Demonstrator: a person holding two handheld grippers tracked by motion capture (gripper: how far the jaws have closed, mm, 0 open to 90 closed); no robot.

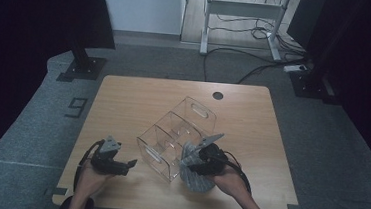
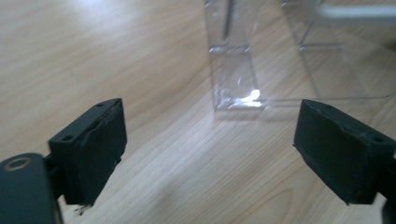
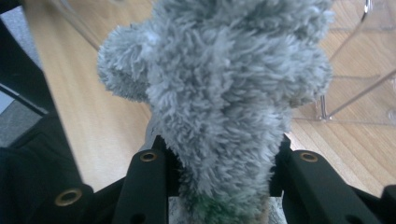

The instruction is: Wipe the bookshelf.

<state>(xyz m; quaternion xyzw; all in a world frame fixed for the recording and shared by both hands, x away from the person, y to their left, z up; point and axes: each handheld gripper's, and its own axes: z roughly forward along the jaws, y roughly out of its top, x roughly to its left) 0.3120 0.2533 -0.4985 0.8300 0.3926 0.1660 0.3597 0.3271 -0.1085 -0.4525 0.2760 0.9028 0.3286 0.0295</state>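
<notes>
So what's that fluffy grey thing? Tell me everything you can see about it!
The fluffy grey cloth looks like soft, shaggy microfibre, bunched into a lumpy wad. The right hand-held gripper pinches it between its two black jaws, with a hint of green down at the grip. In the high view it hangs from that gripper near the table's front edge, right beside the clear plastic organiser.

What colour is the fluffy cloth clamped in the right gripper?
Grey; the fluffy cloth shows best in the right gripper view.

A divided clear box (image 1: 178, 136) sits mid-frame on the surface (image 1: 133, 100); the left tool (image 1: 131, 164) lies lower left, a fluffy cloth (image 1: 195, 178) touching the box's lower right.
</notes>
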